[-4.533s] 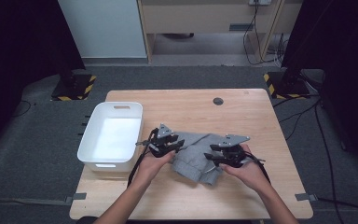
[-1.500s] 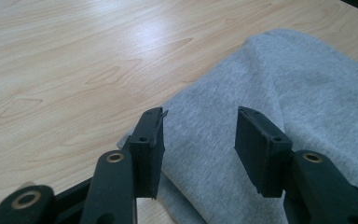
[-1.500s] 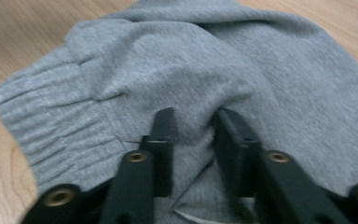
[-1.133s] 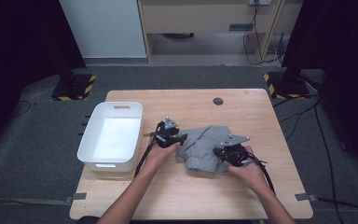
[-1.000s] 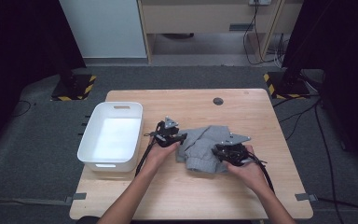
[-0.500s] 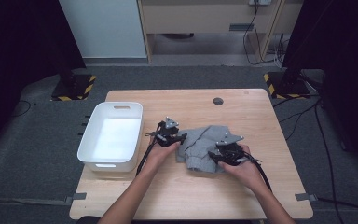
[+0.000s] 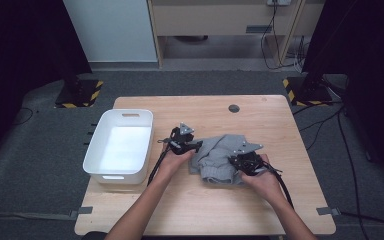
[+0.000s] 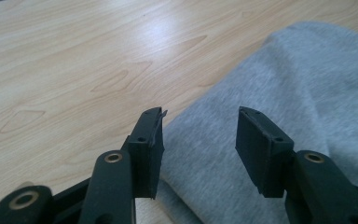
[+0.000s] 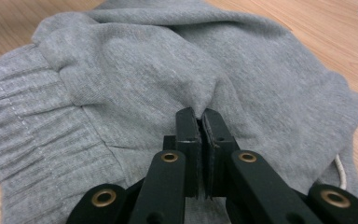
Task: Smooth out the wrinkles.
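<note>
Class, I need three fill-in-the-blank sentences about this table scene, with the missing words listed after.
1. The right gripper is shut on a fold of the ____ knitted garment.
2. The left gripper has its jaws ____ over the garment's edge.
3. The white plastic tub sits at the wooden table's ____ side in the high view.

Missing words: grey; open; left

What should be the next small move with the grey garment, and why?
Probably close the left claw on the grey garment. The right claw has just closed and pinches a fold of the cloth, while the left one stands open over the garment's edge on the table, gripping nothing. With both holding, the cloth could be lifted or folded.
</note>
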